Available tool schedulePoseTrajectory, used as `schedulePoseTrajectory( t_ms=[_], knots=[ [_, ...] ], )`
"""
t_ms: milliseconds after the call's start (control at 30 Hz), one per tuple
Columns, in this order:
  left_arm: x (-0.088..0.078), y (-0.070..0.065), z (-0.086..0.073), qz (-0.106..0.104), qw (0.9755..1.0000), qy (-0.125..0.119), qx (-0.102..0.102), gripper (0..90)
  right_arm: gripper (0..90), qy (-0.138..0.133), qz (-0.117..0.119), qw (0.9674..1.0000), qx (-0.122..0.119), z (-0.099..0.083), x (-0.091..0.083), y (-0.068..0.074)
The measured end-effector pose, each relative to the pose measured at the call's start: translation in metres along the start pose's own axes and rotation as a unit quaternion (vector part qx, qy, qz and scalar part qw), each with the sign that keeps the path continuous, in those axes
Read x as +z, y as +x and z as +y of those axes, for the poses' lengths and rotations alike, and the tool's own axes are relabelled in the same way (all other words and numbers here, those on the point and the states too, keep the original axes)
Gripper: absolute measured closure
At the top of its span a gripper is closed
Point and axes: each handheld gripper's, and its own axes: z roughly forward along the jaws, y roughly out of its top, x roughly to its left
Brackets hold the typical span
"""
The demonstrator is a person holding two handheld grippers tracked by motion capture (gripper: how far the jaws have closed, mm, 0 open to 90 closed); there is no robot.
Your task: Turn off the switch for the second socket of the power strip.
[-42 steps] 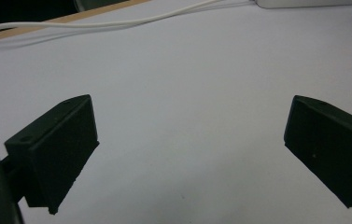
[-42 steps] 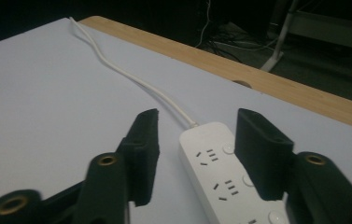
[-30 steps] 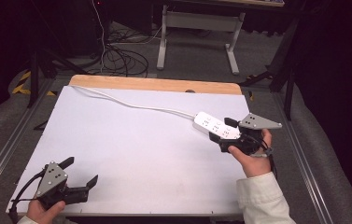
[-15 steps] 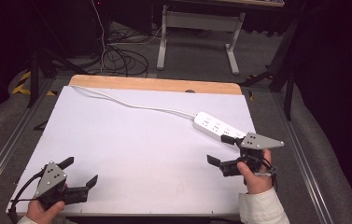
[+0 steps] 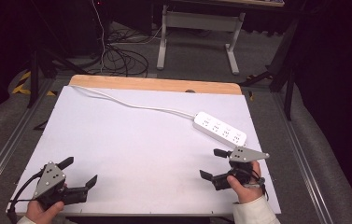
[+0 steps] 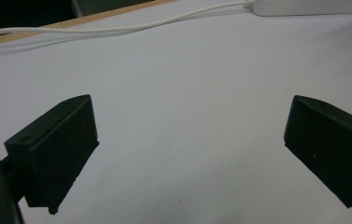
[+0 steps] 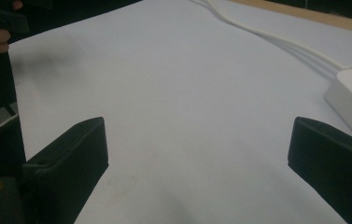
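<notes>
Right tool (image 5: pixel 213 163) has just been spreading its jaws, nothing between them, and my left tool (image 5: pixel 79 170) gapes idle, so I'll ease clear, leaving the power strip (image 5: pixel 220 129) flat at one o'clock on the desk (image 5: pixel 131 140).

White-topped table (image 5: pixel 131 154), wooden strip along far edge. Beyond table: grey carpet floor (image 5: pixel 201 60), tangled black cables (image 5: pixel 117 58), white desk frame (image 5: pixel 197 28). Beside table: metal rails (image 5: pixel 304 163). Surroundings dark.

The white table (image 5: pixel 131 144) is free in the middle; only the power strip (image 5: pixel 219 128) and its cord (image 5: pixel 131 103) block the far right part.
</notes>
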Motion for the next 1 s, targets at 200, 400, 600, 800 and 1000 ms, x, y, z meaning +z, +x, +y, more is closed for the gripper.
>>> schedulePoseTrajectory(
  t_ms=[200, 400, 600, 800, 1000],
  knots=[
    [-0.001, 0.000, 0.000, -0.005, 1.0000, -0.002, -0.003, 3.5, 7.4, 0.006, 0.004, 0.9999, -0.013, -0.016, 0.008, 0.006],
    [-0.001, 0.001, 0.000, -0.013, 0.9998, -0.005, -0.011, 3.5, 11.4, 0.004, 0.005, 0.9994, -0.035, -0.030, 0.010, 0.013],
    [-0.002, 0.000, -0.001, -0.017, 0.9998, -0.006, -0.003, 3.5, 11.4, 0.017, 0.002, 0.9993, -0.032, -0.042, 0.011, 0.014],
    [-0.003, -0.001, -0.002, -0.019, 0.9998, -0.008, 0.001, 3.5, 9.6, 0.021, -0.008, 0.9994, -0.025, -0.051, 0.011, 0.015],
    [-0.001, 0.000, -0.002, -0.017, 0.9998, -0.003, 0.004, 3.5, 9.1, 0.045, -0.019, 0.9984, -0.028, -0.056, 0.008, 0.017]
  ],
)
